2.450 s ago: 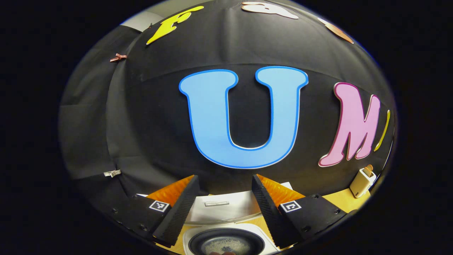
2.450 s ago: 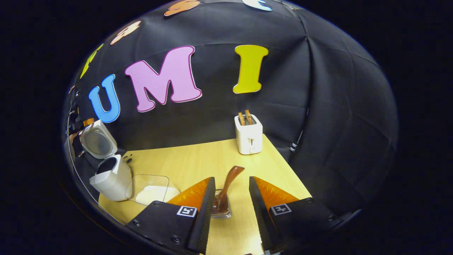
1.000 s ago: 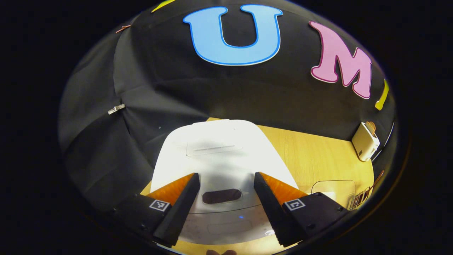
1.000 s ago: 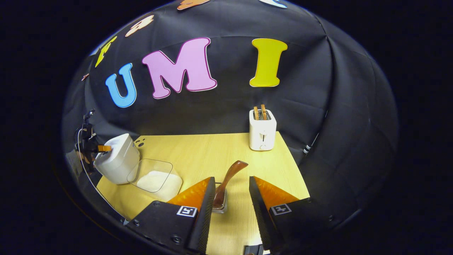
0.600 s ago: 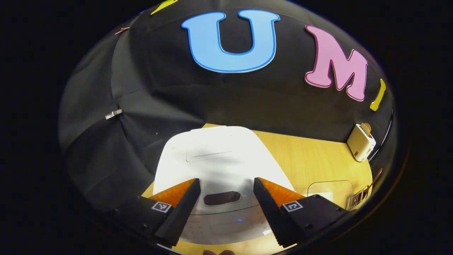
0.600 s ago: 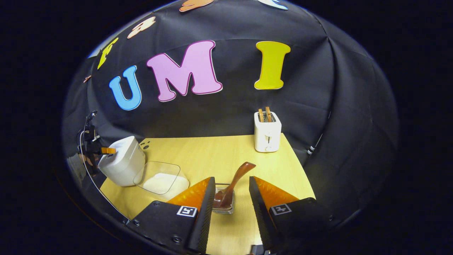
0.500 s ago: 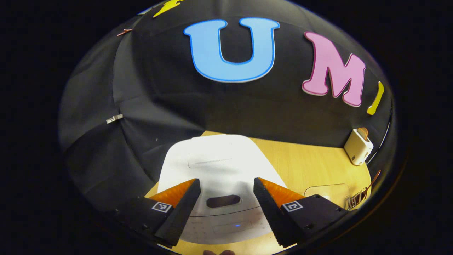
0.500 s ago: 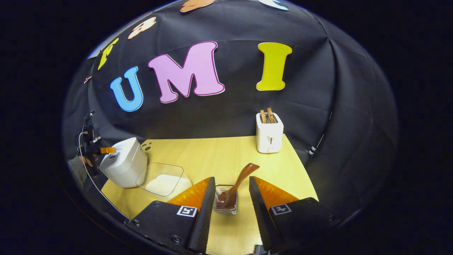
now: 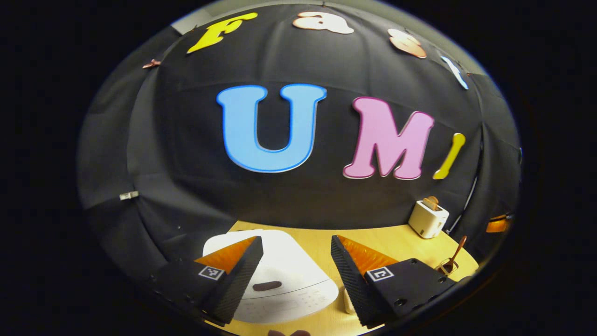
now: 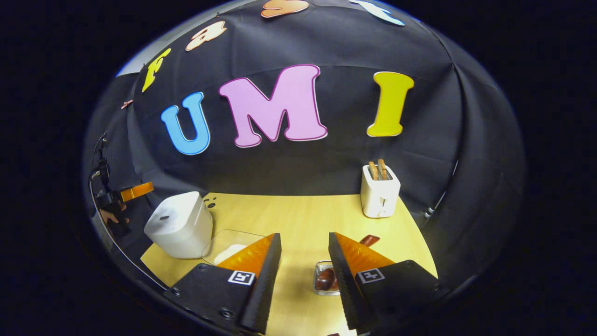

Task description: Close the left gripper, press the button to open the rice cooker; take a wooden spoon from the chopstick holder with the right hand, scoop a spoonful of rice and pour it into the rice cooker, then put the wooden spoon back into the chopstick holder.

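Two views, taken in turn. From the left gripper view, the left tongs (image 9: 297,245) stand with their fingers wide apart and nothing between them, raised above the front of the white rice cooker (image 9: 284,270), whose lid is down; a dark oval recess sits on its sloping front face. The cooker stands at the near left of the light wooden tabletop (image 9: 387,240). Far off to the right, near the back edge, a white toaster (image 9: 428,219) holds a slice of bread. Nearer the right rim, the wooden spoon (image 9: 456,249) stands tilted in the small chopstick holder (image 9: 447,268).

From the right gripper view, the right tongs (image 10: 304,245) are likewise wide, gripping nothing, hanging above the tabletop (image 10: 298,214). The chopstick holder (image 10: 322,280) lies just inside the right finger, partly hidden by it, with the wooden spoon (image 10: 369,241) leaning away to the right behind that finger. A clear container of rice (image 10: 228,249) sits beside the left finger, touching or nearly touching the rice cooker (image 10: 179,224) at the tabletop's left end. Beyond the cooker, the left tongs (image 10: 133,191) and the hand (image 10: 111,217) that holds them show, apart from the lid. The toaster (image 10: 380,193) stands at the back right.
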A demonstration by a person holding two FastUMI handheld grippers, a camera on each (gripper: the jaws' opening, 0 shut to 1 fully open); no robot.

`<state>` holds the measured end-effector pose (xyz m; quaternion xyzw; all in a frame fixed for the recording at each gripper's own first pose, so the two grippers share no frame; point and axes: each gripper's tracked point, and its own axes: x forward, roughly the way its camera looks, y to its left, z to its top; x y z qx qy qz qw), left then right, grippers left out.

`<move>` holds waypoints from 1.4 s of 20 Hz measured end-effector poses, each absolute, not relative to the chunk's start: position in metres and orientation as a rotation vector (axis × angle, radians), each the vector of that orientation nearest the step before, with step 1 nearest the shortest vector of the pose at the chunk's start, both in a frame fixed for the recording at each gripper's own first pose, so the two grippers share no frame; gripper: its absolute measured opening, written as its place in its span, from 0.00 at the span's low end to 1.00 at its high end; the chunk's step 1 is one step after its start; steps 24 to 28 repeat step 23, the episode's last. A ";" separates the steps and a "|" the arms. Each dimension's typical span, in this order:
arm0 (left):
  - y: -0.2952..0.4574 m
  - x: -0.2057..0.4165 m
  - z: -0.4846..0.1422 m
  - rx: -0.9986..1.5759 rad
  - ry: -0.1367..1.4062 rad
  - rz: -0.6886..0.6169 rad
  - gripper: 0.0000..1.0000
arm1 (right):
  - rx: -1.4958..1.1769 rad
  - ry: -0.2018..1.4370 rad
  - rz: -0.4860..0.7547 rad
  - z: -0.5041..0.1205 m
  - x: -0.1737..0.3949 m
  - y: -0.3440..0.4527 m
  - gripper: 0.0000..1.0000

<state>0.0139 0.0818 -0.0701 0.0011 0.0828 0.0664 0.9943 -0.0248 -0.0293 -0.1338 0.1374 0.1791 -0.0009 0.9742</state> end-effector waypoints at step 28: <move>0.035 0.021 -0.073 0.010 0.142 -0.097 0.95 | 0.247 0.337 0.046 -0.105 0.027 0.039 0.98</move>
